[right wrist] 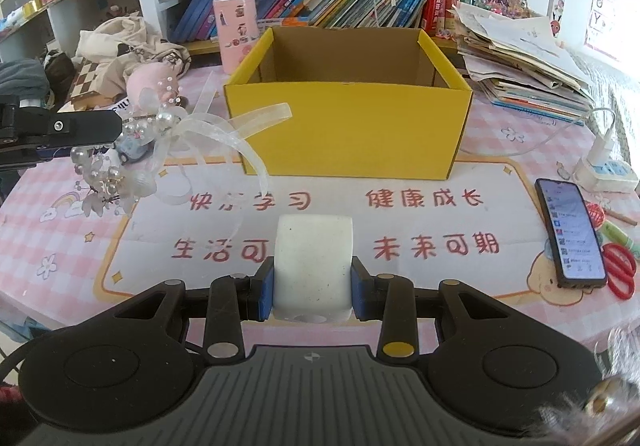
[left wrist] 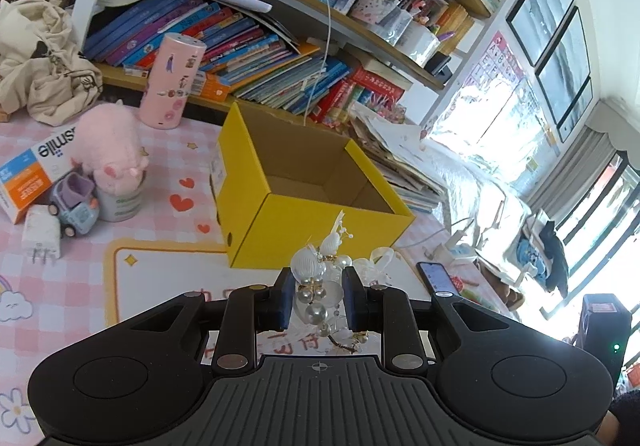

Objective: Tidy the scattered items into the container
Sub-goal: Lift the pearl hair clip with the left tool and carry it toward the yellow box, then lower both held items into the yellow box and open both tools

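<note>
An open yellow cardboard box [left wrist: 256,213] [right wrist: 352,125] stands on the pink checked tablecloth, nothing visible inside. My left gripper [left wrist: 318,300] is shut on a pearl and shell hair ornament [left wrist: 316,278] with sheer ribbons, held just short of the box's near corner. In the right wrist view that left gripper [right wrist: 92,143] enters from the left, the ornament [right wrist: 160,133] dangling beside the box's left front corner. My right gripper [right wrist: 313,292] is shut on a white rounded block [right wrist: 314,266], above the printed mat in front of the box.
Left of the box lie a pink plush [left wrist: 110,149], a toy car [left wrist: 76,205], a white charger [left wrist: 40,238], a toothpaste box [left wrist: 28,177] and a pink canister [left wrist: 172,81]. A phone [right wrist: 572,230], red scissors [right wrist: 620,270] and a power strip [right wrist: 604,169] lie right. Bookshelves and paper stacks stand behind.
</note>
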